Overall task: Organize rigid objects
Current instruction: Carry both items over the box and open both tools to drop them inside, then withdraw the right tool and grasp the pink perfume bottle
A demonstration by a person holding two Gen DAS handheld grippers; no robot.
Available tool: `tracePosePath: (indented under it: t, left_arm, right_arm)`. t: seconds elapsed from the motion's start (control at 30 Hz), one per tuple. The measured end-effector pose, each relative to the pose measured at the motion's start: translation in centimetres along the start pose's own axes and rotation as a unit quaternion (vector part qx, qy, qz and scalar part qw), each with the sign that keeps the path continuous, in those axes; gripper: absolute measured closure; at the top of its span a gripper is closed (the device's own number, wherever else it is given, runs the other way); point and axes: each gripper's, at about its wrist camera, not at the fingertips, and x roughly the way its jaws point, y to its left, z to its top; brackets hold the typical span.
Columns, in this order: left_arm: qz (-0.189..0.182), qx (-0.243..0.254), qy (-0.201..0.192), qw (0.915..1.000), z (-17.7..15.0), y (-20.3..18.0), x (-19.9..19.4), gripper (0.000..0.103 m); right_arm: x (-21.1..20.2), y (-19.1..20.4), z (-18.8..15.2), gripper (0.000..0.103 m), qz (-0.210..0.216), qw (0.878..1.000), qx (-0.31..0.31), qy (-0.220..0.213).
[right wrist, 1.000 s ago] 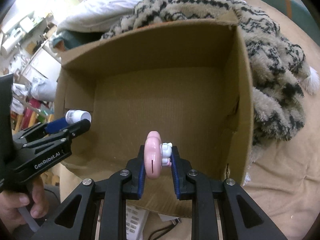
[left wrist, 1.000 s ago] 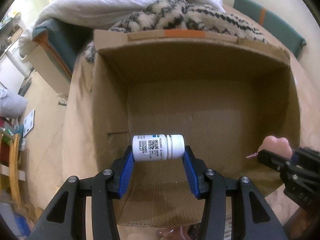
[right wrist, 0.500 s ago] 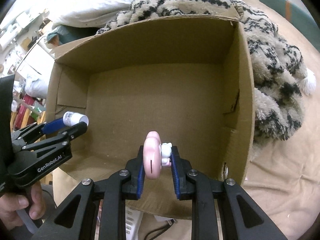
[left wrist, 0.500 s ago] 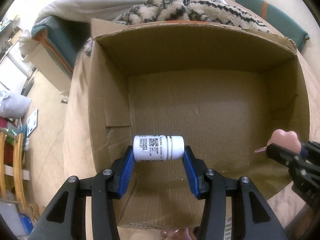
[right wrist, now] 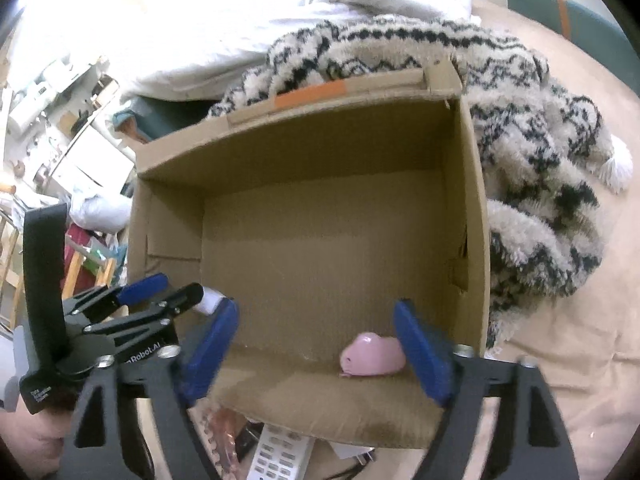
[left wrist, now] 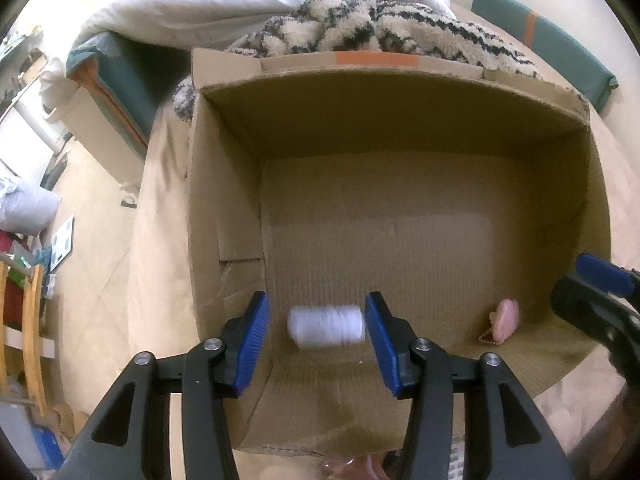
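Behind everything I see a rumpled white duvet point(left wrist: 248, 4) and a fuzzy black-and-cream patterned blanket point(right wrist: 532, 132) heaped against the far side of an open cardboard box point(left wrist: 420, 128), which sits on a tan sheet point(right wrist: 568, 364).

My left gripper point(left wrist: 316, 336) hangs over the box's near-left corner with its blue pads point(left wrist: 252, 336) spread wide. Between them I see the white bottle point(left wrist: 326, 326), lying sideways and smeared by motion blur, touching neither pad as far as I can judge; I cannot tell whether it is resting on the box floor or in the air above it.

My right gripper point(right wrist: 316, 352) is also parted wide, hovering above the near-right part of the box. The pink toy point(right wrist: 372, 354) lies on the cardboard floor close to the near wall, free of both pads, just beside the right pad in that view.

Under the near wall of the box, a white remote point(right wrist: 280, 458) pokes out.
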Motion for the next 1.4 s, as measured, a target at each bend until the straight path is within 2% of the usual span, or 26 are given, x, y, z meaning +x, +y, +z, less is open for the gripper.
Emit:
tracePosePath:
  t: [0.03, 0.1, 0.13, 0.2, 0.27, 0.4, 0.57, 0.67, 0.83, 1.07, 1.2, 1.4]
  left_arm:
    - [-0.001, -0.001, -0.004, 1.0, 0.1, 0.0, -0.2, 0.044]
    - [-0.006, -0.001, -0.018, 0.9998, 0.2, -0.1, -0.8, 0.042]
    - [-0.013, 0.0, -0.024, 0.9996, 0.3, -0.2, -1.1, 0.036]
    - [-0.025, 0.001, -0.03, 0.9992, 0.4, -0.2, -1.4, 0.032]
    - [-0.036, -0.004, -0.034, 0.9988, 0.4, -0.2, -1.7, 0.032]
    - [-0.029, -0.002, -0.036, 0.9989, 0.6, -0.3, -1.8, 0.032]
    - [-0.052, -0.02, -0.03, 0.998, 0.9, 0.1, -1.9, 0.032]
    - [-0.058, -0.029, -0.043, 0.9969, 0.8, 0.4, -2.5, 0.032]
    - [-0.094, -0.032, -0.073, 0.9924, 0.6, 0.2, -3.9, 0.032]
    - [-0.063, -0.012, -0.064, 0.9958, 0.1, 0.1, -4.9, 0.032]
    - [-0.066, -0.015, -0.062, 0.9958, -0.5, 0.7, -6.1, 0.032]
    - [-0.037, -0.02, -0.072, 0.9965, -2.1, 2.1, -8.8, 0.032]
  right_arm:
    - [-0.3, 0.1, 0.1, 0.0, 0.0, 1.0, -0.001, -0.009]
    - [-0.8, 0.2, 0.2, 0.0, 0.002, 1.0, -0.001, -0.024]
    - [-1.0, 0.2, 0.3, 0.0, 0.005, 0.999, 0.0, -0.032]
    - [-1.5, 0.1, 0.3, 0.0, 0.007, 0.999, 0.003, -0.049]
    - [-1.7, 0.0, 0.3, 0.0, 0.001, 0.998, 0.0, -0.062]
    - [-1.8, 0.0, 0.4, 0.0, -0.004, 0.998, -0.005, -0.068]
    - [-2.3, -0.4, 0.5, 0.0, -0.006, 0.997, 0.004, -0.078]
    - [-2.5, -0.5, 0.7, 0.0, 0.0, 0.997, 0.016, -0.08]
    - [-3.2, 0.0, 0.9, 0.0, -0.006, 0.996, 0.015, -0.092]
    - [-4.2, -0.3, 0.1, 0.0, -0.014, 0.995, 0.031, -0.098]
    - [-5.1, -0.1, -0.7, 0.0, -0.019, 0.995, 0.028, -0.095]
    - [-7.3, 0.2, -2.4, 0.0, -0.02, 0.994, 0.025, -0.107]
